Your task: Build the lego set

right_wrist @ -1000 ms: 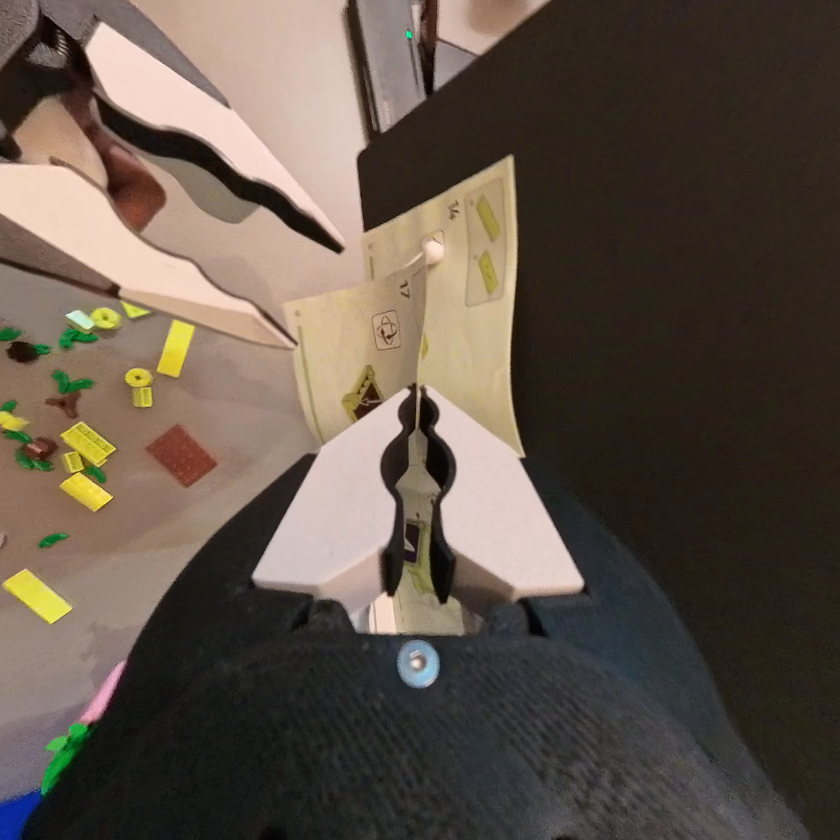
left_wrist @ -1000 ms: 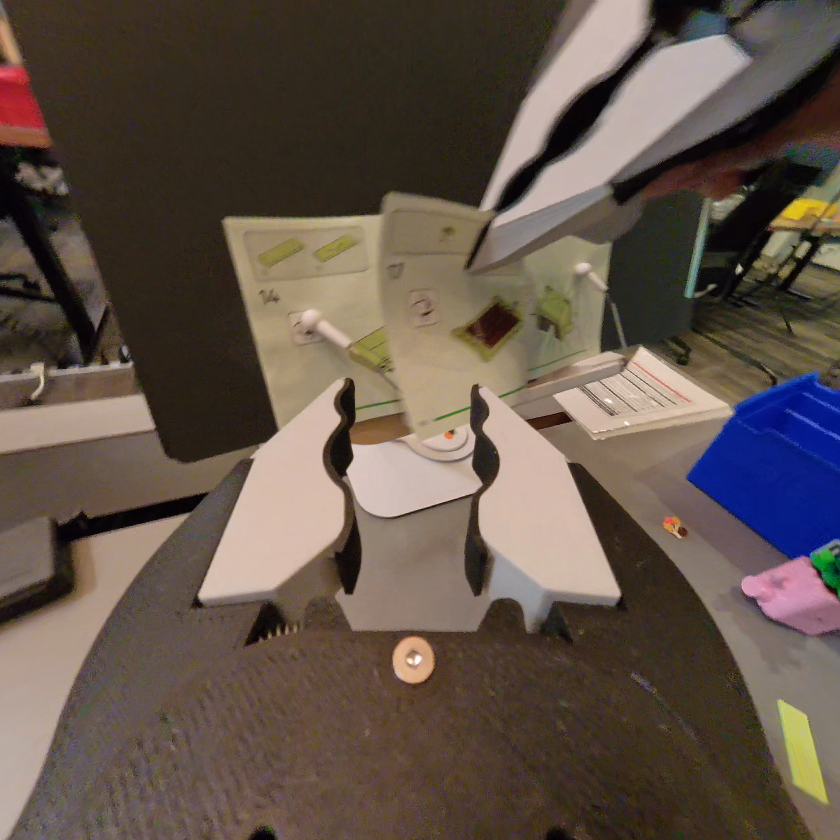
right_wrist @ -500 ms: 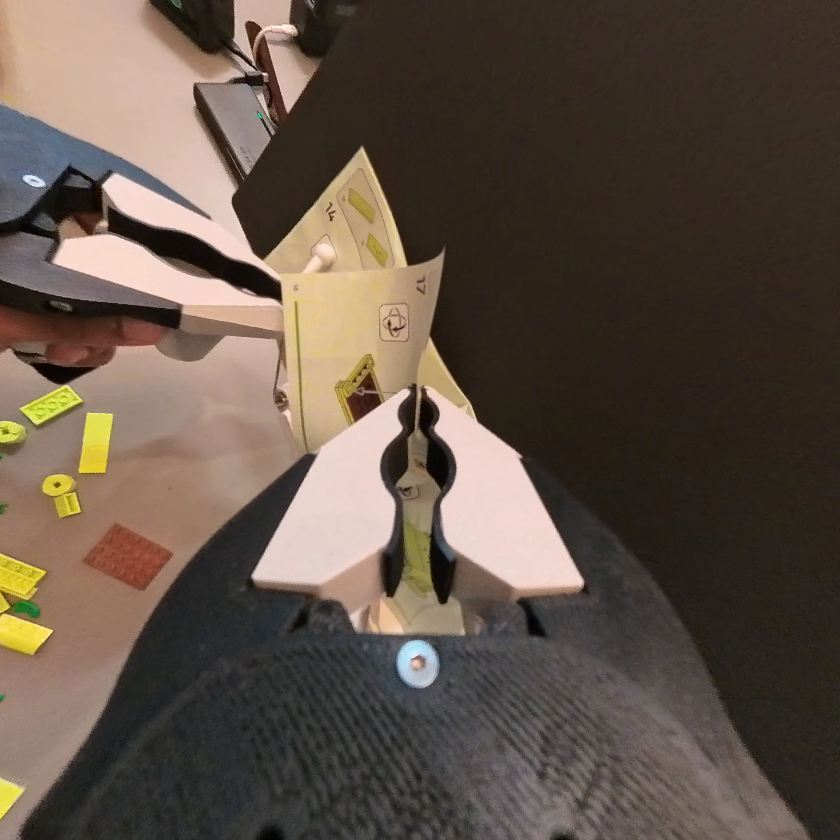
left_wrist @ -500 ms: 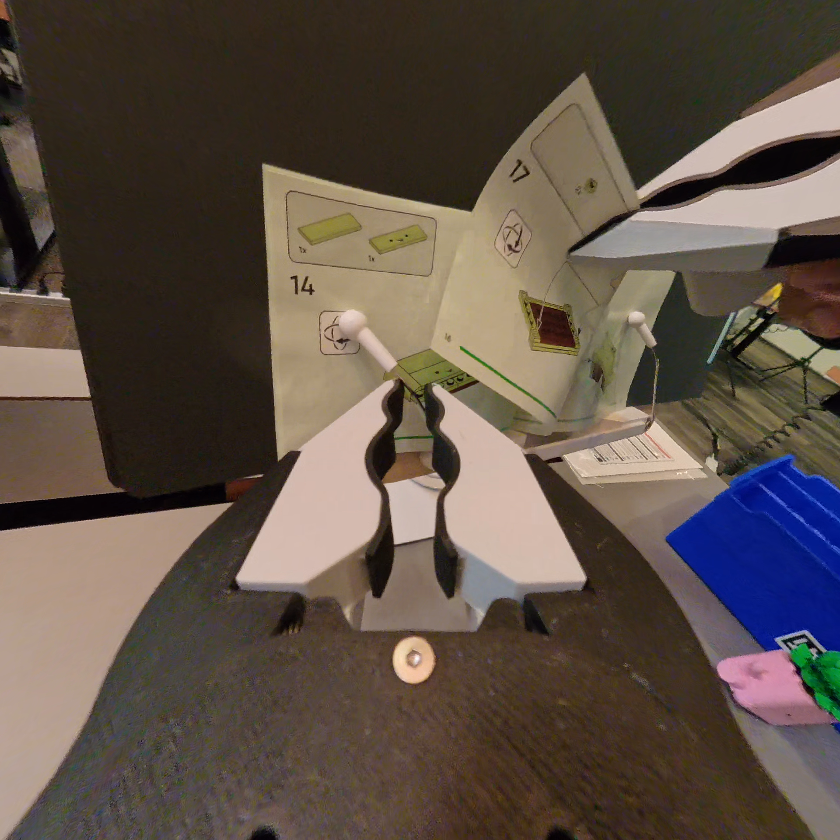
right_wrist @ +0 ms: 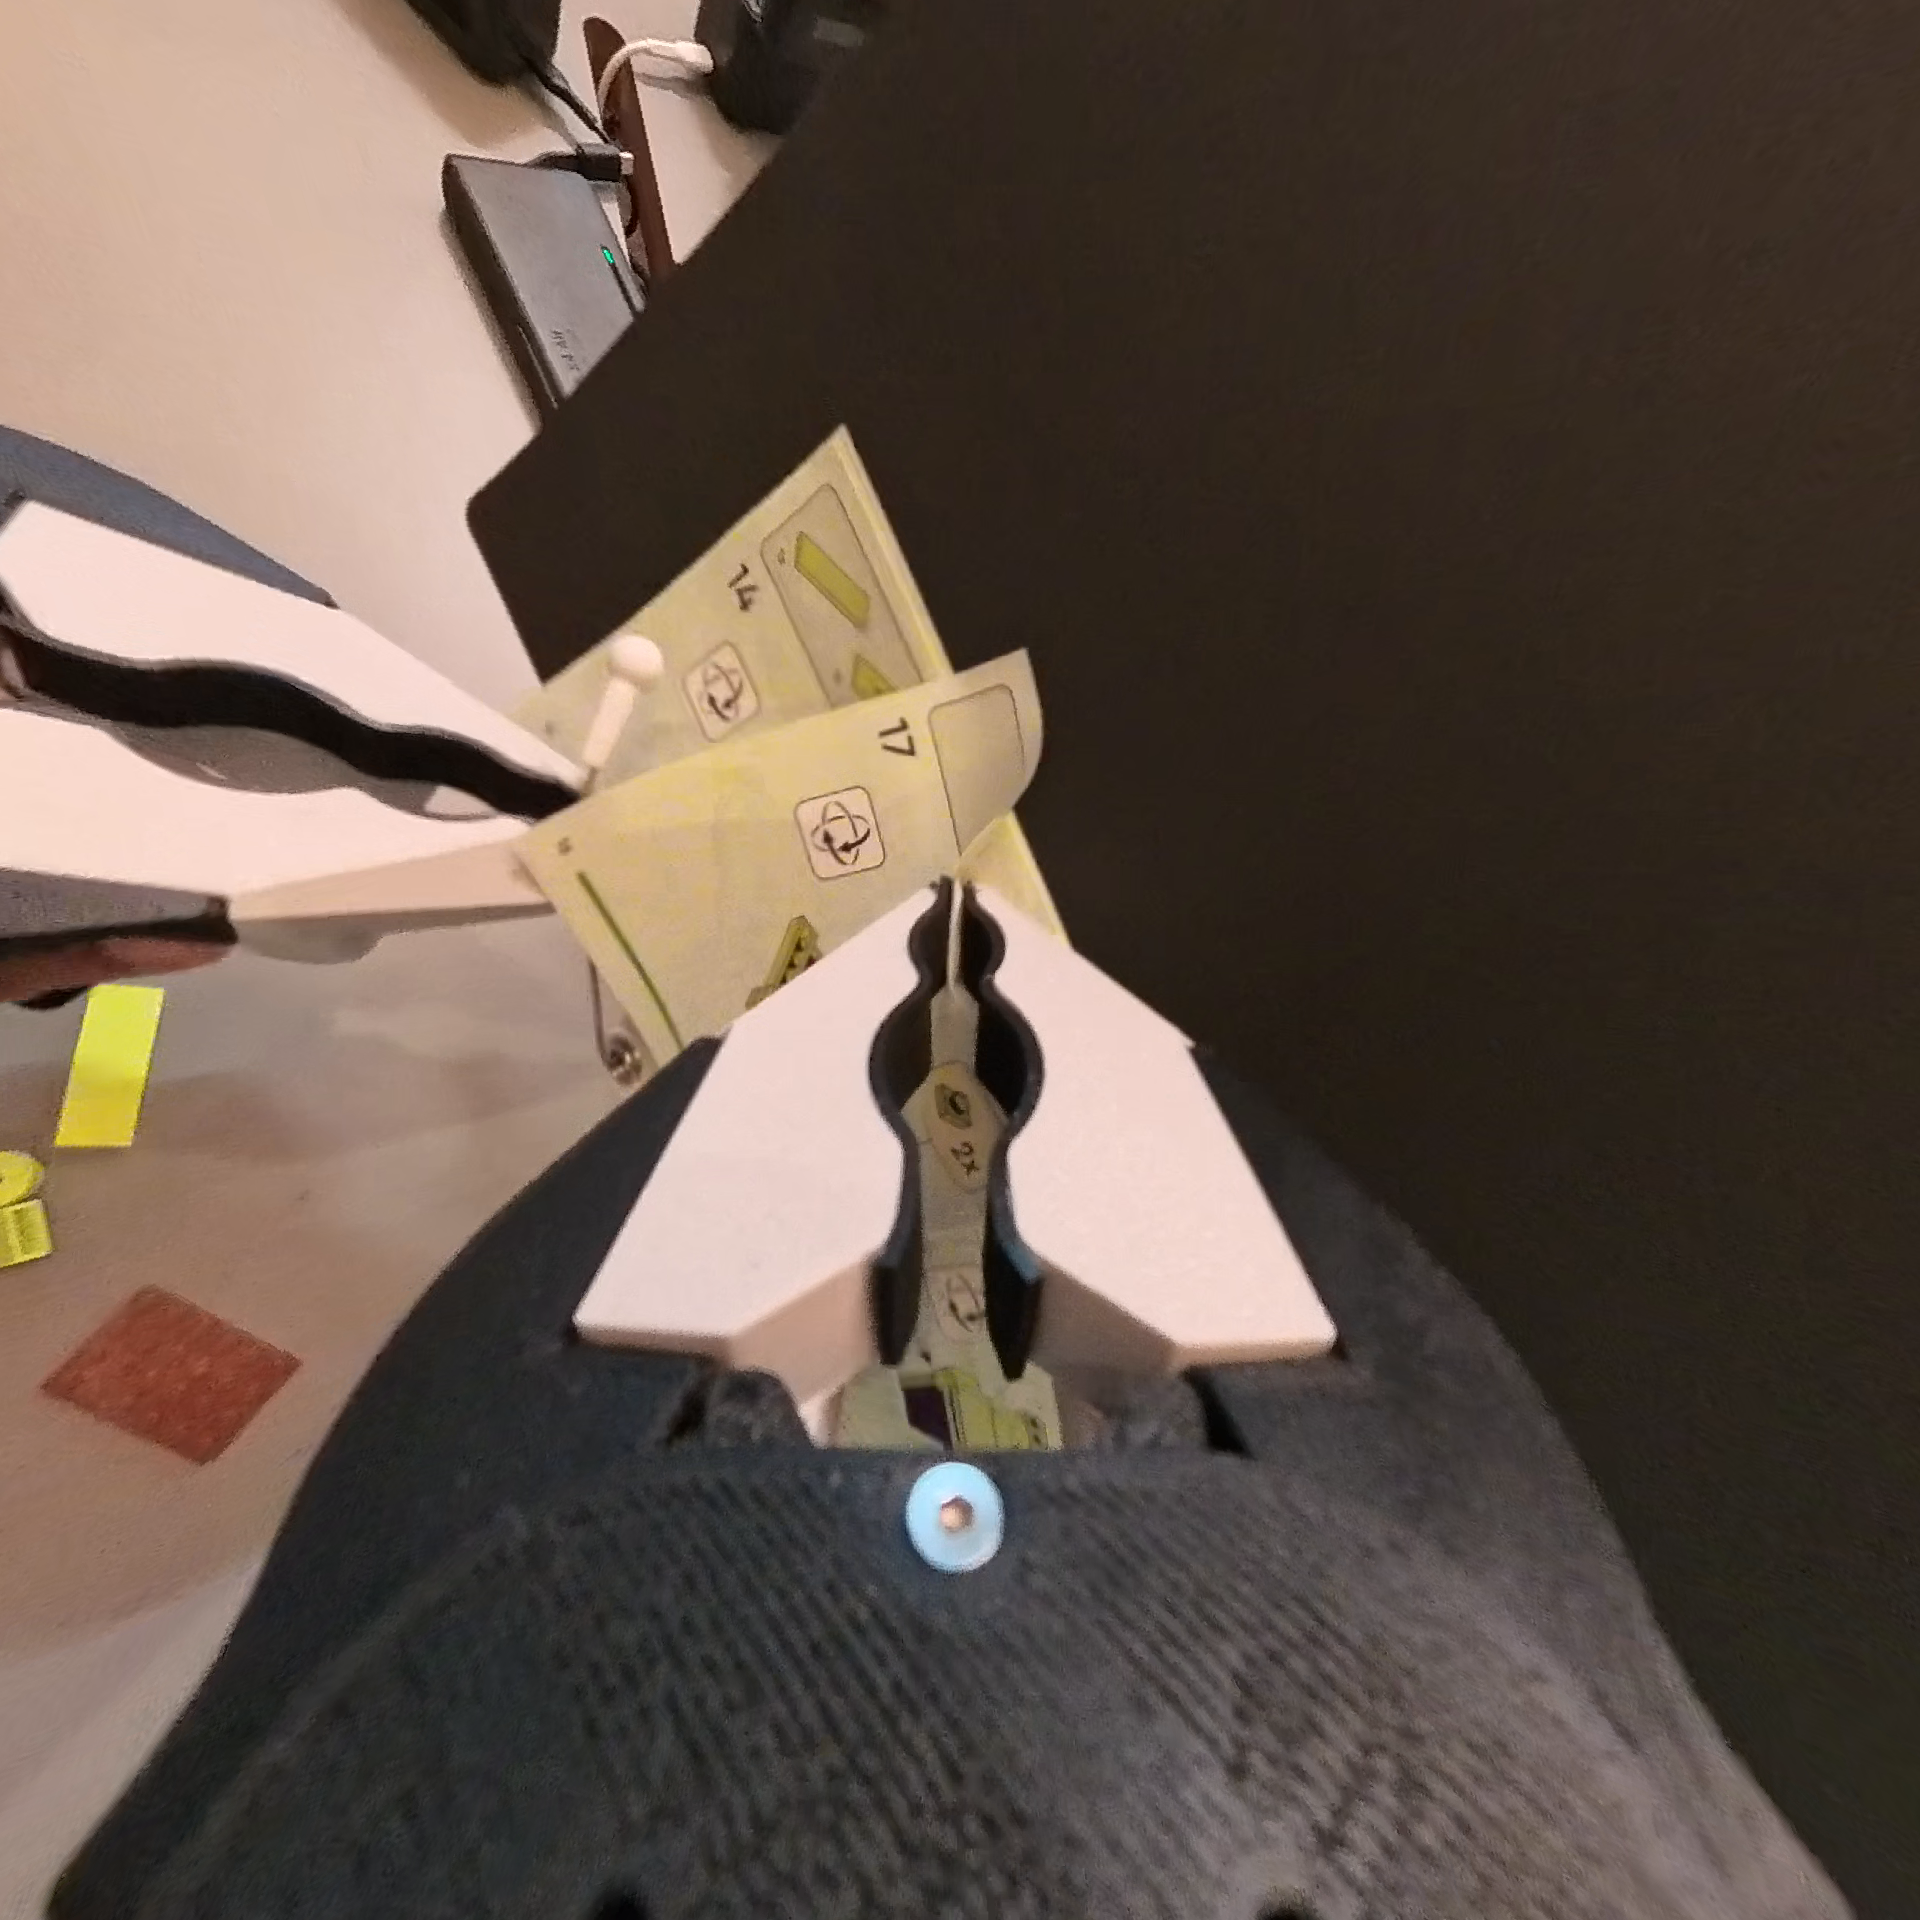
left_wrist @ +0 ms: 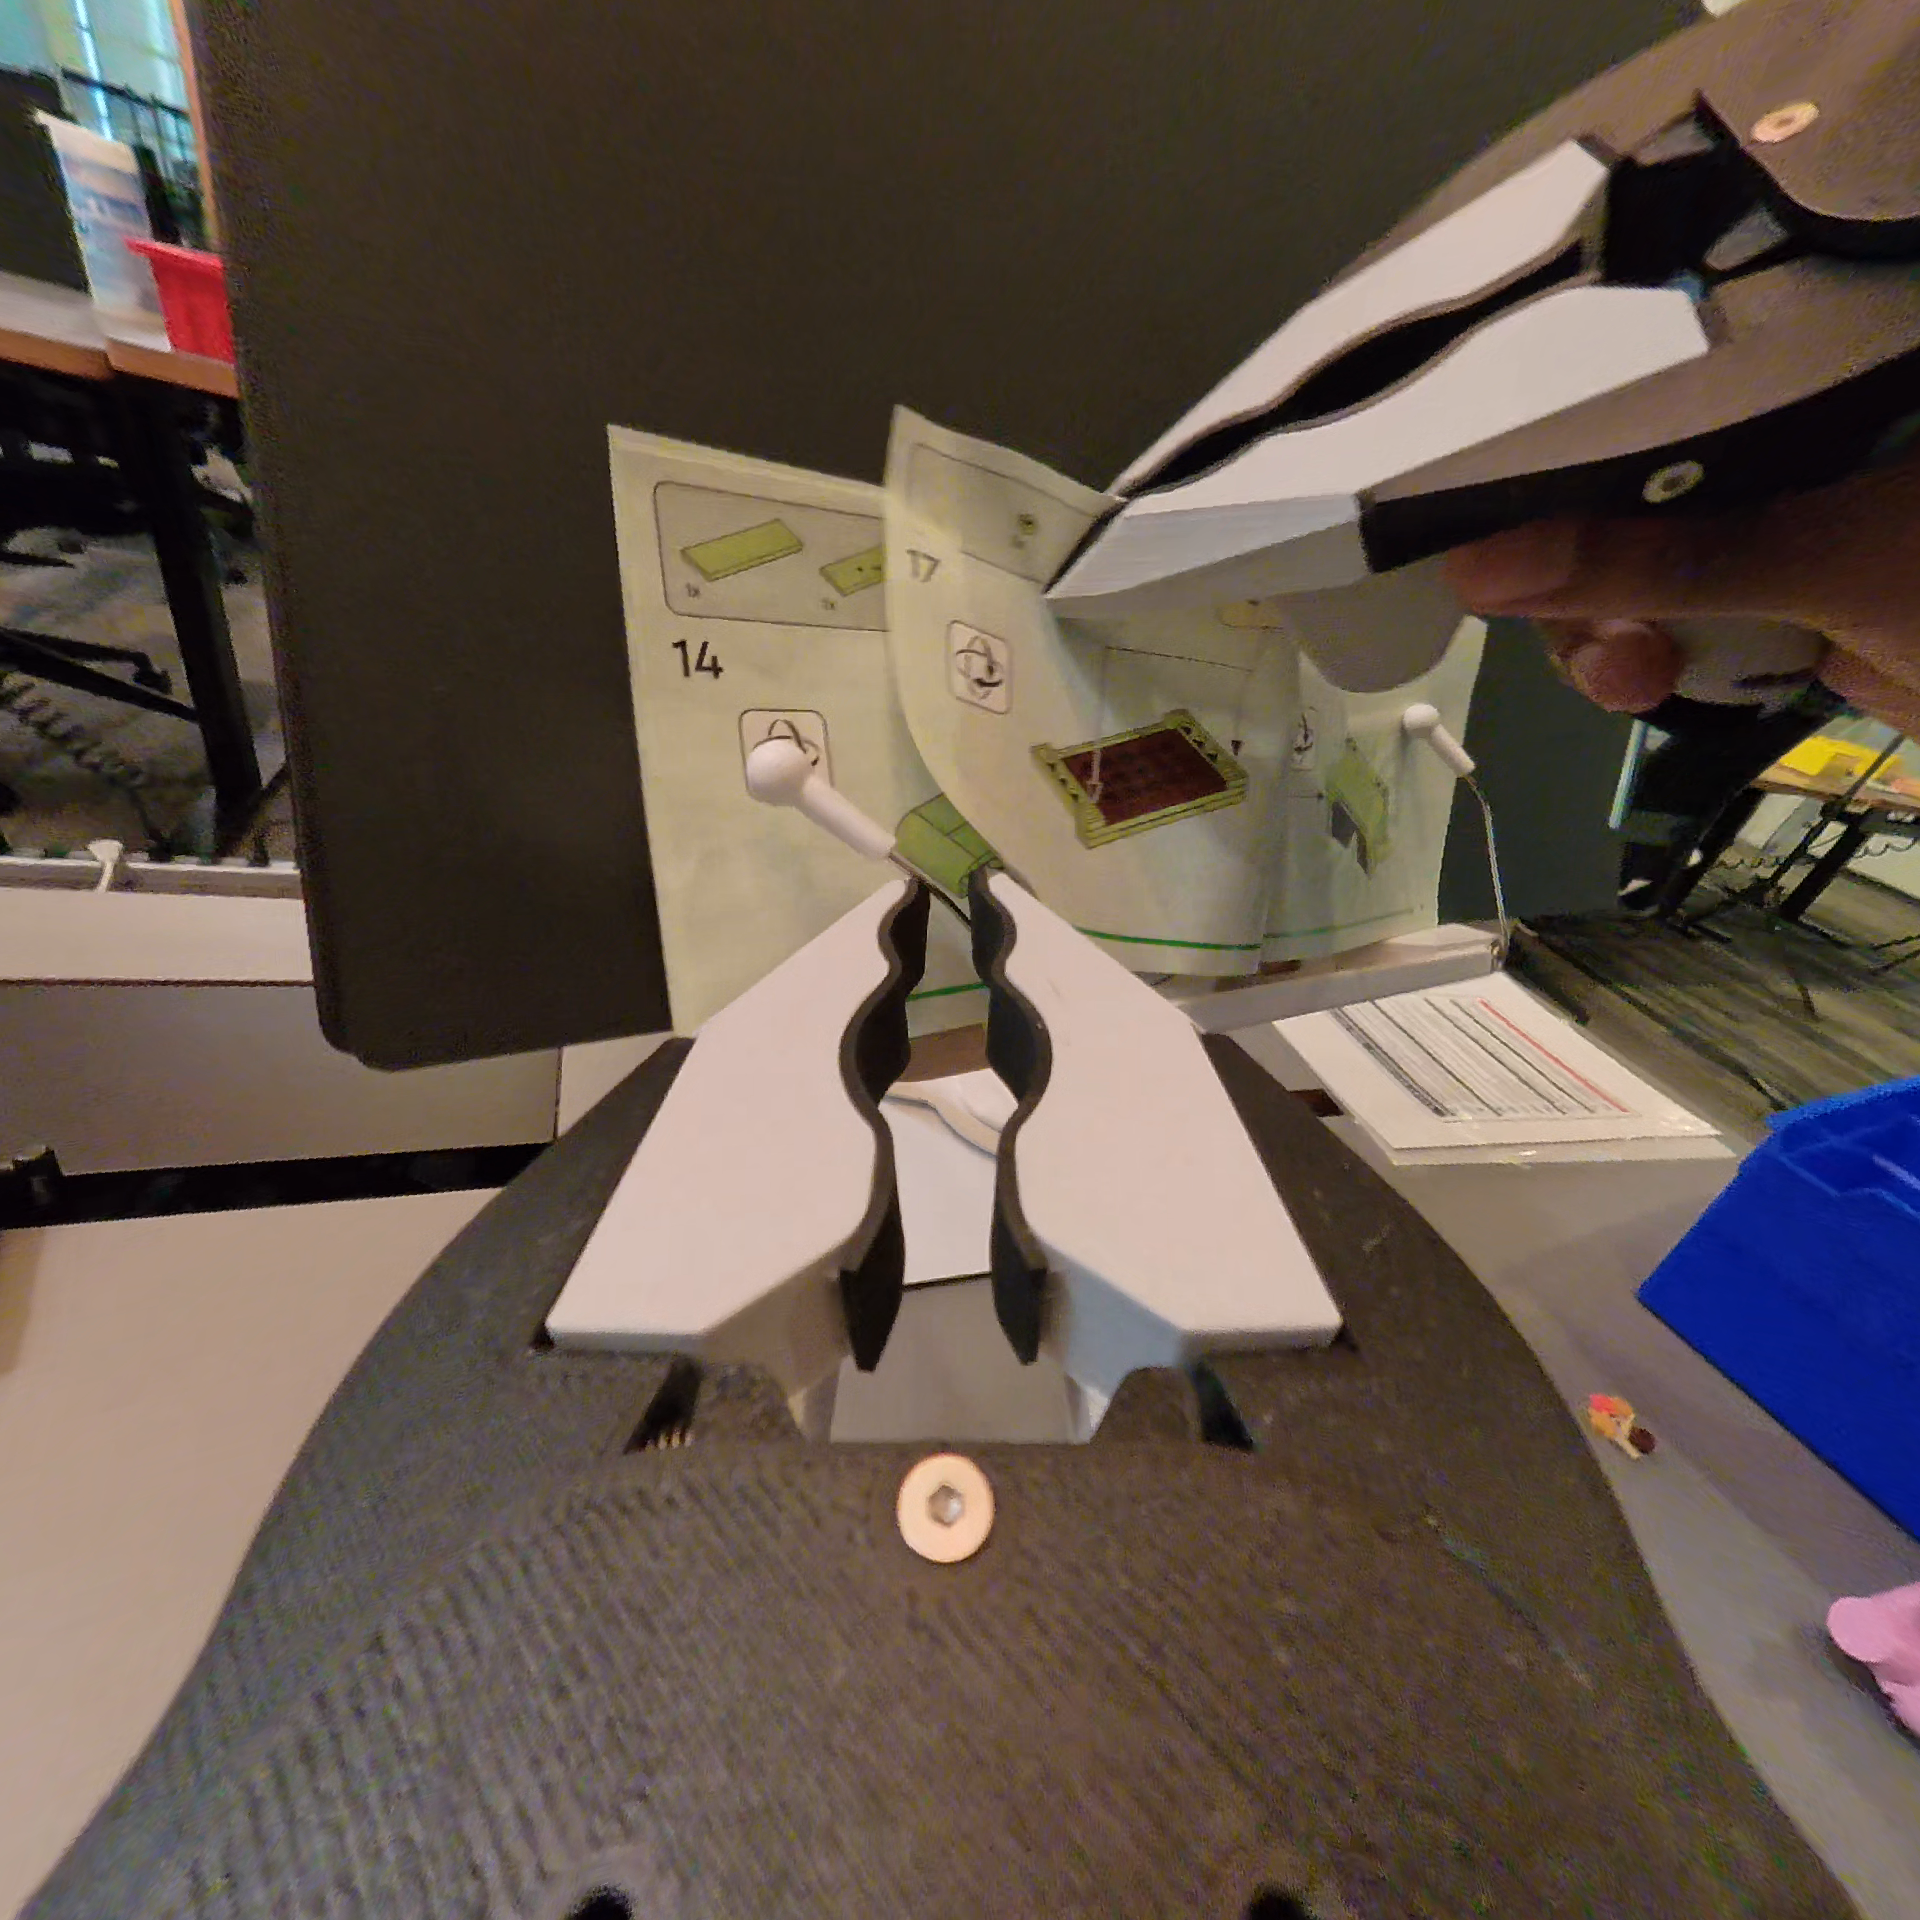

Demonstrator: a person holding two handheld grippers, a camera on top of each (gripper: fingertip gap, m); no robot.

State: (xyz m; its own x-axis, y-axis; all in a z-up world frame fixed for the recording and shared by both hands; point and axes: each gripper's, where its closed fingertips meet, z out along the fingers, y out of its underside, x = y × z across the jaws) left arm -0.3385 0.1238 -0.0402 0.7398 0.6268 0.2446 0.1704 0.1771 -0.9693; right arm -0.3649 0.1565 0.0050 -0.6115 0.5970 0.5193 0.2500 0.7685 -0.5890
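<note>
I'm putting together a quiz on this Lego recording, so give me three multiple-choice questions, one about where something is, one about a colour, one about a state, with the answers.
1. Where is the brown square plate?
A) flat on the table
B) in the blue bin
C) in the left tool

2. What colour are the stand's page-holder tips?
A) red
B) white
C) blue

3. What is the right tool doing?
A) spread wide open
B) shut on a yellow brick
C) shut on a booklet page

Answers: 1 A, the plate lies bare on the tabletop. 2 B, both rounded tips show white against the booklet. 3 C, its fingertips pinch the edge of the lifted page.
</note>
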